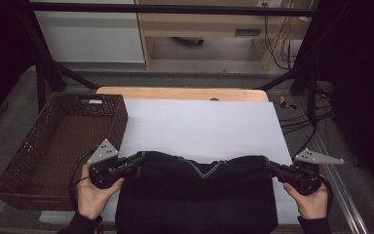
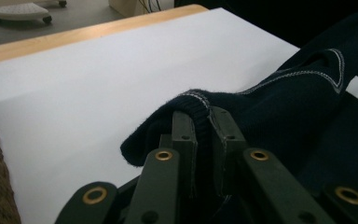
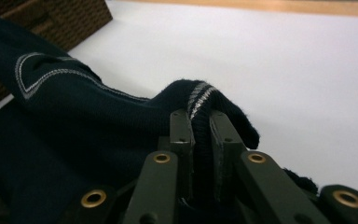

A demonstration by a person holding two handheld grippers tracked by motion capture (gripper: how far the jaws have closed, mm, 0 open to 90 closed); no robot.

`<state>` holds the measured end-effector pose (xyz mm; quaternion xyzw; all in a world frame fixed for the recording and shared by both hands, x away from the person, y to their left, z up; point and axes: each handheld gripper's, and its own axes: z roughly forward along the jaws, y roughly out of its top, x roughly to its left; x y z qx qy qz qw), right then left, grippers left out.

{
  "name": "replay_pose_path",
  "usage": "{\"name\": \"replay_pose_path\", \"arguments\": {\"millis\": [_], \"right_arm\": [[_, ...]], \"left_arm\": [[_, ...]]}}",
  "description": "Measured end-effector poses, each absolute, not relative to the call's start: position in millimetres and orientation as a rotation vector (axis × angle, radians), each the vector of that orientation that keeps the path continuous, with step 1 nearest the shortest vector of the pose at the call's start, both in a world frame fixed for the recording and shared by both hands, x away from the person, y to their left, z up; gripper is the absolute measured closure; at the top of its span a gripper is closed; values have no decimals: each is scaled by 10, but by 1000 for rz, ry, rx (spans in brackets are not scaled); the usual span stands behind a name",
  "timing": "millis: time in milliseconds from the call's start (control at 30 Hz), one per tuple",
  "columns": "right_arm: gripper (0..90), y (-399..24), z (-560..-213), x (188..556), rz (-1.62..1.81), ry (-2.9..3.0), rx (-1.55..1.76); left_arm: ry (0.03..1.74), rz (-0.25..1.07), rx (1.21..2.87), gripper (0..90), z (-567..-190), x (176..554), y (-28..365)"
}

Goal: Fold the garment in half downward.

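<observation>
One dark sweater (image 1: pixel 197 195), two grippers, one wicker basket (image 1: pixel 53 146). The sweater lies on the near edge of the white sheet (image 1: pixel 199 126), right of the basket. The left gripper (image 1: pixel 139 160) clamps the sweater's left corner, the right gripper (image 1: pixel 268 165) its right corner, knit pinched between each pair of jaws. Both hands hold low, pointing inward.

The dark sweater (image 1: pixel 197 195) runs past the high view's bottom edge, its lower part unseen.
</observation>
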<state>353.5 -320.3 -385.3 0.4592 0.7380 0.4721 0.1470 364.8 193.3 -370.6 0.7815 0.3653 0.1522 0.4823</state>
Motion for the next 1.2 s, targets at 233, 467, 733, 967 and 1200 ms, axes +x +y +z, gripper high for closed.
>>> {"name": "replay_pose_path", "arguments": {"millis": [233,467,733,967,1200], "right_arm": [[813,-3228,-3997,3316,1325,2184,1334],[805,-3219,-4182,3121,1262,2271,1352],[747,-3194,-4391,3039,1214,2353,1368],[445,-3204,-4267,3109,1286,2201,1282],[252,-3219,-4253,3398,1303,2104,1267]], "left_arm": [[905,335,1925,803,-3843,3424,1956],[933,292,1984,793,-4112,3153,1953],[942,263,2025,712,-4355,3072,1874],[930,318,1944,438,-4253,3286,1834],[956,314,1944,265,-4214,3606,1728]]}}
